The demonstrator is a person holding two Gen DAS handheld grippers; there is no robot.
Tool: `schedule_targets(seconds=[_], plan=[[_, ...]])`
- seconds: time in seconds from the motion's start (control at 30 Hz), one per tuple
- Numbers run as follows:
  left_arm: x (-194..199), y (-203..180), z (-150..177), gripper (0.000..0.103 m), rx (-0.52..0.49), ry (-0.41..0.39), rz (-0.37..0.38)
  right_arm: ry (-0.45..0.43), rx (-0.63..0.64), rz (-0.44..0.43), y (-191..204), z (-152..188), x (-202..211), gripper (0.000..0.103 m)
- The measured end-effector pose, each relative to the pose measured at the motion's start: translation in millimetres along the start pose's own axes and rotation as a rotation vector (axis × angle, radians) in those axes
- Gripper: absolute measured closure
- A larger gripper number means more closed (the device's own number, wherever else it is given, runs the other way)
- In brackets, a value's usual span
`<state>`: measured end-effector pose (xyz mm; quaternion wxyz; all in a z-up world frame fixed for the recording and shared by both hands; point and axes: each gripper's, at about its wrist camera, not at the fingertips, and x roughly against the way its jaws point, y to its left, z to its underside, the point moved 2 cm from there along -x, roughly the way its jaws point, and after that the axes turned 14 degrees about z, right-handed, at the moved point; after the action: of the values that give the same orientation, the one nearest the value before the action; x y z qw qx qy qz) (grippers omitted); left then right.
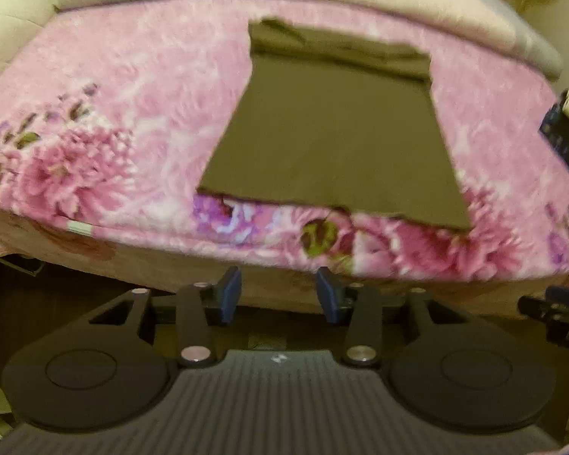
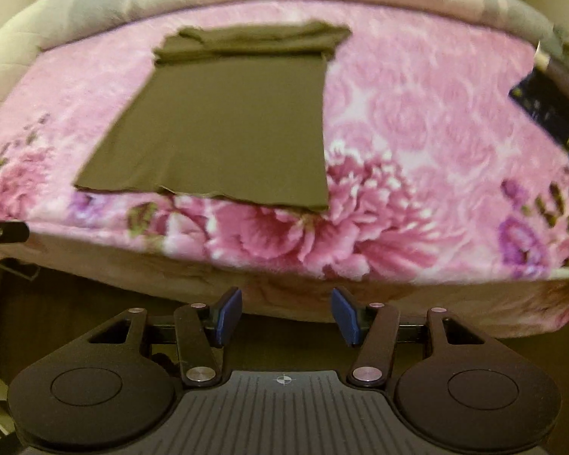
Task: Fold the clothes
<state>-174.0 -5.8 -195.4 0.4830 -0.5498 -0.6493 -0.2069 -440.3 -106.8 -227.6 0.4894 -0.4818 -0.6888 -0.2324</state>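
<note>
**Both claws clear of the shirt, lengthwise fold done**

An olive shirt lies flat on the bed's pink floral blanket, already narrowed into a long strip with its sleeves tucked across the far end. The left claw and the right claw hang off the near edge of the bed, each spread with nothing between its blue pads. The likely next step is a crosswise fold: each claw would do well to pinch one near hem corner, lift both together, and carry the hem evenly to the collar end. The uneven near hem could skew that fold.
</note>
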Motion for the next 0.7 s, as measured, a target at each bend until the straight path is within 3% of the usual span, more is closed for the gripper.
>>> schedule_targets(seconds=[0.17,0.33,0.7], plan=[[60.7,-29.1,-0.3,0.056,-0.027,-0.099,-0.012,-0.060,-0.046,-0.067,-0.2,-5.5,57.9,0.047],[96.5,-45.3,13.3,0.056,-0.062,-0.119,-0.036,-0.092,-0.058,-0.077,-0.3,-4.4,100.9,0.047],[136.9,-50.9,35.2,0.053,-0.078,-0.121,-0.097,-0.075,-0.027,-0.065,8.6,24.4,126.0,0.047]])
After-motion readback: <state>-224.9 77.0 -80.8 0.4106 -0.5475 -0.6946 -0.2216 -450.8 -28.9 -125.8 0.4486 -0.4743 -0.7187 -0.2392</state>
